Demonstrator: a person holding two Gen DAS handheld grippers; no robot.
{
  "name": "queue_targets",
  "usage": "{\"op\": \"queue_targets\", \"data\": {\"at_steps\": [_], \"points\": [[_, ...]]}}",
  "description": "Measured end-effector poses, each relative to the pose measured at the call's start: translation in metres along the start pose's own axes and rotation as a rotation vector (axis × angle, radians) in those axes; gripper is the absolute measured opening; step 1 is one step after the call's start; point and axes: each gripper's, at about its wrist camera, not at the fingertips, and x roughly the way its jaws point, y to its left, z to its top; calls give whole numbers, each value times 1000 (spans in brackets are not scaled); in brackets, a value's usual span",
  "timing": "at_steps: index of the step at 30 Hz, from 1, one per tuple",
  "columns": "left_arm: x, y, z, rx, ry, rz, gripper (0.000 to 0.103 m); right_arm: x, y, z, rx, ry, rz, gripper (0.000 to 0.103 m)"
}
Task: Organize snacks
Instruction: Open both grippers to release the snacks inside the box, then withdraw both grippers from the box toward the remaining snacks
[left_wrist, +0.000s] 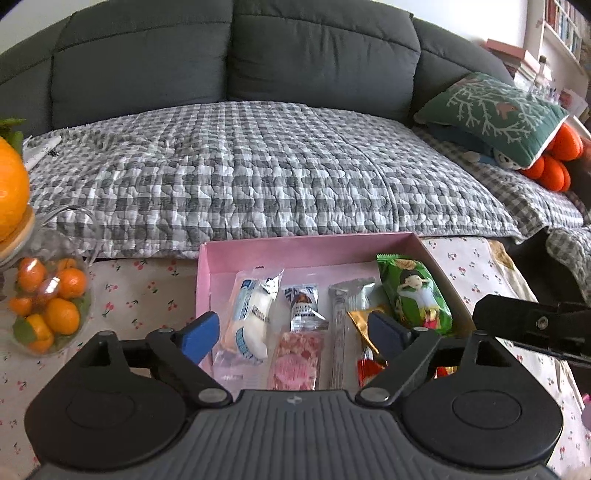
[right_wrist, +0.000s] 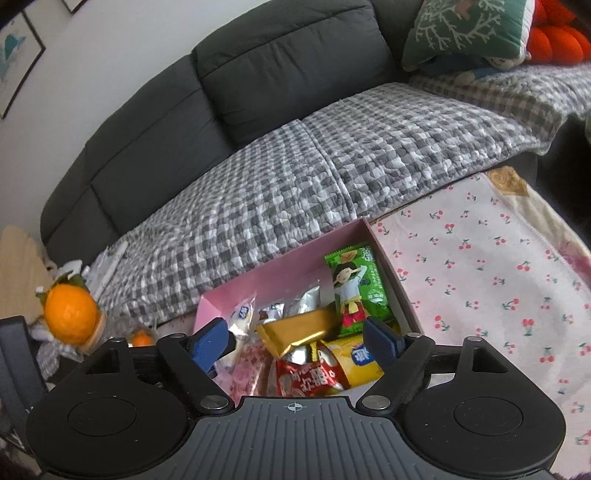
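Observation:
A pink box (left_wrist: 295, 251) on the cherry-print table holds several wrapped snacks: a white-blue pack (left_wrist: 247, 317), a pink pack (left_wrist: 295, 360), a silver bar (left_wrist: 338, 332), a gold pack (left_wrist: 360, 321) and a green pack (left_wrist: 415, 293). My left gripper (left_wrist: 293, 332) is open and empty above the box's near part. In the right wrist view the box (right_wrist: 280, 280) also shows the green pack (right_wrist: 356, 291), a gold pack (right_wrist: 299, 326), a red pack (right_wrist: 306, 378) and a yellow pack (right_wrist: 356, 360). My right gripper (right_wrist: 295, 341) is open and empty over them.
A glass bowl of small oranges (left_wrist: 48, 306) stands at the table's left, with a large orange (left_wrist: 11, 192) above it. A grey sofa with a checked quilt (left_wrist: 258, 170) lies behind the table. A green cushion (left_wrist: 495, 114) is at the right. The other gripper's arm (left_wrist: 532, 325) reaches in from the right.

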Motion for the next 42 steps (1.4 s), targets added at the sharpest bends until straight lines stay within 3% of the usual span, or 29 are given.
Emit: {"op": "queue_targets", "data": {"at_steps": [8,25,30,34,42], "points": [[-28,-6,-18,18,4,10,99,-31,7,-5,-115,1,-42,87],[-81,-17,-57,27,50,42,102,-65,9,-38,-276,36,-121,88],[-94,-16,-74,25,-10,4,102,-72,11,-48,-326,32,-128,88],[-97,-15,-83,69,-15,7,102,-78,10,-56,-370,37,-130,88],[-99,-7,-101,102,9,4,102,-88,-15,-60,-336,63,-143,88]]}}
